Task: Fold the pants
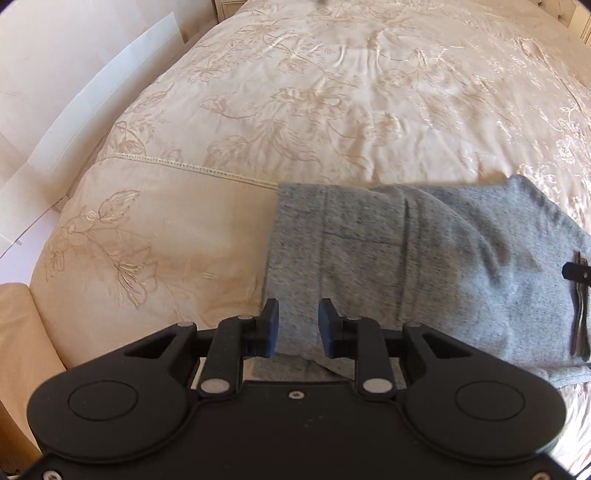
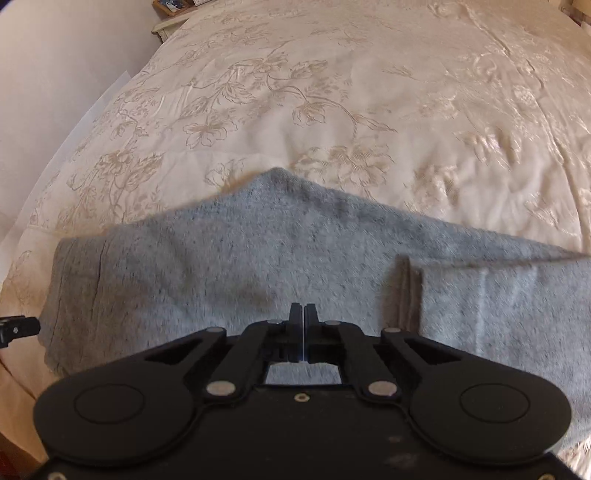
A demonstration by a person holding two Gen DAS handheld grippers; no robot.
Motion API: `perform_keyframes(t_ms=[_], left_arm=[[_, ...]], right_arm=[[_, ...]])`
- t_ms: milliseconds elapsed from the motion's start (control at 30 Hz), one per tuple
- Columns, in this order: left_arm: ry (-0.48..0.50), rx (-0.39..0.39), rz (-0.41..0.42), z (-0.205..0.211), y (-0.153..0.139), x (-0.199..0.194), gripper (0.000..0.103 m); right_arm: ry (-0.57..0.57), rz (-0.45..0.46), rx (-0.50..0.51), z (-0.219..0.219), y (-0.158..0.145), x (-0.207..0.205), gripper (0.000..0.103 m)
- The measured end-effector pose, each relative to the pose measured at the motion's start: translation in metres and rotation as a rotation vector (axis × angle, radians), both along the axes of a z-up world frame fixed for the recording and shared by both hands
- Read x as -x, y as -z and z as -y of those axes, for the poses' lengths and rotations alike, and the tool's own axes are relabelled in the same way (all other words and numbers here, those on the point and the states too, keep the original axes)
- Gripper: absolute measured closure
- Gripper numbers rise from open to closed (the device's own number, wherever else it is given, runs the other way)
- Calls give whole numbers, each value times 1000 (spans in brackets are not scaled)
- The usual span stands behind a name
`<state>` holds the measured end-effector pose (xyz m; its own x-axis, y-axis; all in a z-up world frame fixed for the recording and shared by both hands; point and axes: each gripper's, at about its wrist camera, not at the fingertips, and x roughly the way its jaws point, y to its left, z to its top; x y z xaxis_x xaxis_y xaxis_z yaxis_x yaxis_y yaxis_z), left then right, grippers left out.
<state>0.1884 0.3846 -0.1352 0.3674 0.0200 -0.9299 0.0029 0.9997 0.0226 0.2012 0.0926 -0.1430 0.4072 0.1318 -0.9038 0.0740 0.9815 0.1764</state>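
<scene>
Grey heathered pants (image 1: 424, 258) lie on a cream floral bedspread (image 1: 332, 92) near the bed's front edge. In the left wrist view my left gripper (image 1: 298, 325) is open, its blue pads either side of the pants' near left edge, with cloth between them. In the right wrist view the pants (image 2: 258, 258) spread across the lower half, a folded layer (image 2: 498, 306) on the right. My right gripper (image 2: 303, 314) is shut with pads together over the pants' near edge; no cloth shows between them.
The bedspread (image 2: 332, 92) fills the far part of both views. A white wall and panel (image 1: 55, 92) stand left of the bed. A nightstand corner (image 2: 173, 14) shows at the far left. The left gripper's tip (image 2: 18, 328) shows at the right wrist view's left edge.
</scene>
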Motion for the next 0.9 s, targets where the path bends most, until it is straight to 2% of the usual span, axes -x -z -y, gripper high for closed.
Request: perform_keyframes(t_ms=[133,267,333,400,533,600,700,900], left_arm=[[19,42,-8,-20,5,-18,66],[59,69,-20,-28,12,-28,65],[80,74,-23,-28,17,-28,64],[100,79,-41,-26,25,-30,57],[135,112,-59,-24,36,-26,56],[143,119,-76,-24,41,-25,47],[130,132,-93,-27,55,-25,39],[51,225,-111,-40,77,-36,18]], right_arm=[[32,25,44,-17,11,-38,100],[70,-52,28,-17,33,-48,100],[70,-85,12,-23,39,-36,100],[48,-106,6,-32,42,-14,100],[8,-155,-10,-50,44,26,98],[11,-160,-11,-56,44,40,98],[21,-154,-6,-62,43,51,96],[17,-163,-18,-61,43,46,95]])
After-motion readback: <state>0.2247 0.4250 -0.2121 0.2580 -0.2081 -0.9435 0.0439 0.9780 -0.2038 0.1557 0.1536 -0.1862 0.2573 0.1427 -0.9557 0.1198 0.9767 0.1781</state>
